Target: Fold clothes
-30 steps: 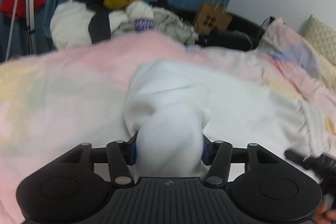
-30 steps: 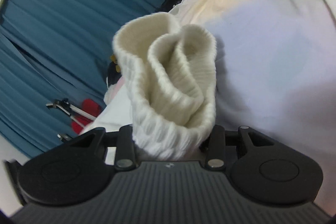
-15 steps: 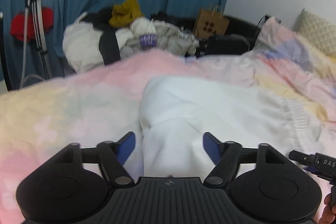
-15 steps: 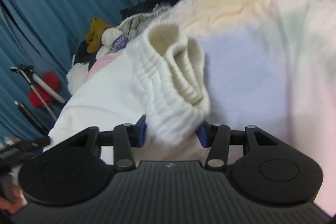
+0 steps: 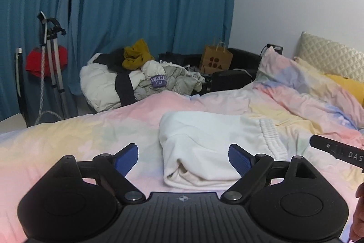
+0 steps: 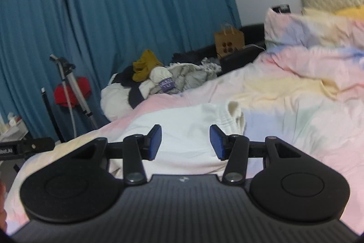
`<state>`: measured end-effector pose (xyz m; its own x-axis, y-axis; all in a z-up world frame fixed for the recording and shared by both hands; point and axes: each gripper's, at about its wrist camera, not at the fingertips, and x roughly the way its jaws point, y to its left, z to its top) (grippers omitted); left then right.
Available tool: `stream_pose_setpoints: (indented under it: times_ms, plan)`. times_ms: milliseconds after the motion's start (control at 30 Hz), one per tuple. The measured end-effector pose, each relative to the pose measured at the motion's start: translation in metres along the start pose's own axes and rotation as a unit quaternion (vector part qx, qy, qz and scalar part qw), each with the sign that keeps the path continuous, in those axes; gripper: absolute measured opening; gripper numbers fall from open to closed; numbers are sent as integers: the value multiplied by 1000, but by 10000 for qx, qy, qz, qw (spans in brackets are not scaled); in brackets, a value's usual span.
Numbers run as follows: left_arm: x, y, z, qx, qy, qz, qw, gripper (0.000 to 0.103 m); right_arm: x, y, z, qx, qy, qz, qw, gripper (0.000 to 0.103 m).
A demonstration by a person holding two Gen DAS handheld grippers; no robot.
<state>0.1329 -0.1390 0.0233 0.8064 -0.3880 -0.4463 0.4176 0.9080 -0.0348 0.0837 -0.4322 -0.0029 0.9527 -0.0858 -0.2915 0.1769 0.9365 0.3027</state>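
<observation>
A white garment [image 5: 211, 140] with a ribbed elastic waistband lies folded over on the pastel duvet [image 5: 68, 142]. It also shows in the right wrist view [image 6: 188, 129], waistband end to the right. My left gripper [image 5: 183, 159] is open and empty, just above the garment's near folded edge. My right gripper [image 6: 185, 142] is open and empty, hovering over the garment's waistband side. The right gripper's arm shows at the right edge of the left wrist view [image 5: 336, 152].
A heap of other clothes [image 5: 136, 81] lies beyond the bed's far edge, before blue curtains [image 5: 136, 3]. A paper bag [image 5: 216, 59], a steamer stand [image 5: 52, 65] with a red item, and pillows [image 5: 329, 56] at the headboard stand around.
Both grippers have opened and let go of the white garment, then pulled up and back. The garment now lies folded on the duvet.
</observation>
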Motion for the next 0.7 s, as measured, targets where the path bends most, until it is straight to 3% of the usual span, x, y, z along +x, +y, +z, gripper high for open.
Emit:
stream_pose_setpoints:
  times_ms: [33,133,300,367,467,533,700]
  plan:
    - [-13,2,-3,-68,-53,-14,10000,103,-8,6,0,-80,-41,32,10000,51]
    - [-45,6,-11,-113,-136,-103,9998,103,-27,19,-4,-230,-138,115,9996,51]
    - [-78,2,-30,138,-280,119,9994,103,-42,35,-13,-392,-283,30,9988,69]
    - [-84,0,-37,224,-359,157,9990,103,-45,42,-17,-446,-338,-1,9984,81]
    - [-89,-2,-49,248,-444,205,9985,103,-44,50,-28,-588,-385,-66,9975,81]
    - [-88,-3,-58,331,-464,253,9981,103,-41,55,-38,-615,-358,-174,9973,93]
    - [-80,1,-76,362,-422,415,9976,103,-27,66,-52,-745,-310,-376,9960,92]
